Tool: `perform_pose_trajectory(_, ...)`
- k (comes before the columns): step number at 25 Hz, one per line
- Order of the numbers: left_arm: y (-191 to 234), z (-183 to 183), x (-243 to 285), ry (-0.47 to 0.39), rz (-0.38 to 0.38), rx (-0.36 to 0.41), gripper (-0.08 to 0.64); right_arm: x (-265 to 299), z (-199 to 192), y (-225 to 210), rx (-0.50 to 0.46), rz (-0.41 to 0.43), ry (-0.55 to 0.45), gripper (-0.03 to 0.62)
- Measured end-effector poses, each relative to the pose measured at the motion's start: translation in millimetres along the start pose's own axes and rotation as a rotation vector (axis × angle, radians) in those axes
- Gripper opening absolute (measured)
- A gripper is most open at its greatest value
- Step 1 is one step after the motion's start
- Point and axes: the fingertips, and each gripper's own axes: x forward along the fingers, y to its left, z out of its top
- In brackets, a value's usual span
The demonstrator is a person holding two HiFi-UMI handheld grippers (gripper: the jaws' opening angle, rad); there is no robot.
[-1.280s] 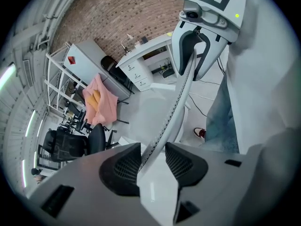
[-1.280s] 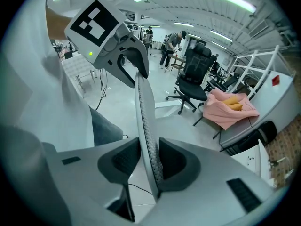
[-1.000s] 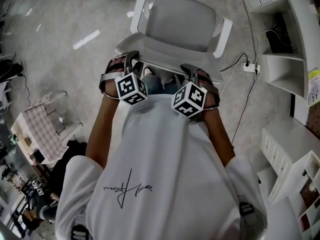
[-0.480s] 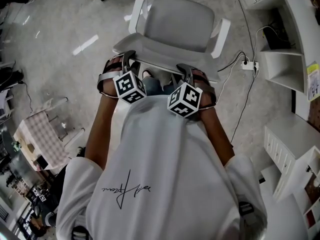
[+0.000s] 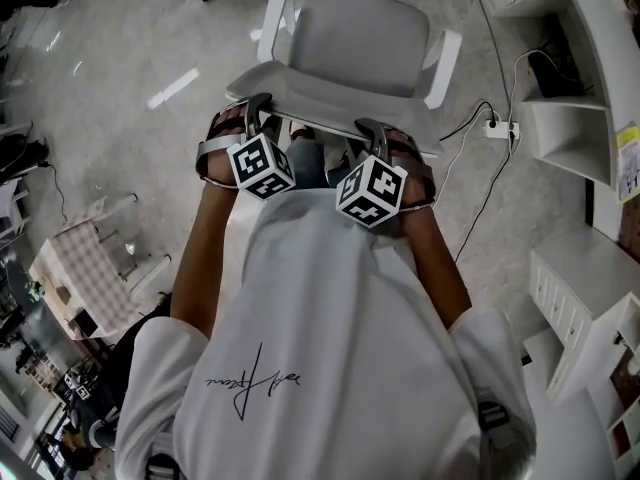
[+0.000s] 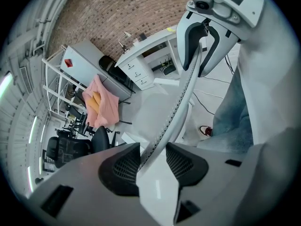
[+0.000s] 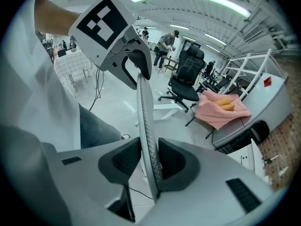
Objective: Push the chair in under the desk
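Grey mesh and white plastic are making up the chair (image 5: 360, 48), which is standing on the pale floor (image 5: 130, 118) straight ahead of the person, its seat pointing away from them. Only the head view is showing this from above. White shelving (image 5: 570, 118) is lying to the right of the chair, and a power strip (image 5: 497, 133) is sitting on the floor between chair and shelving. A small table (image 5: 75, 263) with a checked cloth is standing well off to the chair's left. The two gripper views are looking along the chair back (image 5: 325, 113) instead, showing the room beyond the chair: a white desk (image 6: 138, 74) with drawers against a brick wall (image 6: 117, 13), a pink cloth (image 7: 221, 108) and a black office chair (image 7: 187, 76).

The left gripper (image 5: 258, 108) is clamping the top rim of the chair back near its left end, the thin rim filling the gap between its pads. The right gripper (image 5: 376, 131) is pinching the same rim nearer the right end. Both pairs of jaws are standing only as far apart as the rim is thick. Both forearms are reaching forward side by side from the white T-shirt (image 5: 330, 348), the grippers tilting steeply down onto the chair.
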Motion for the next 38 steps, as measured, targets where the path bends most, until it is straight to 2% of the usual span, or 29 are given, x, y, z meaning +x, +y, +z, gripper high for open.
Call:
perform_pose_trajectory(11, 15.6, 5.5, 14.3, -0.022, -0.028, 0.003, 0.172, 7.5, 5.7, -16.7, 0.03, 0.003, 0.012, 0.132)
perform_pose_trajectory(15, 23.1, 6.5, 20.2, -0.031, -0.028, 0.015, 0.176, 11.9, 7.4, -22.5, 0.03, -0.02, 0.011, 0.132)
perform_pose_trajectory(22, 39.1, 11.6, 35.2, -0.05, -0.042, 0.04, 0.179, 20.0, 13.0, -37.9, 0.075, -0.011, 0.024, 0.133)
perform_pose_trajectory(38, 93.1, 35.8, 71.7, -0.099, -0.077, 0.147, 0.181, 40.8, 21.4, -85.0, 0.187, -0.038, 0.061, 0.135)
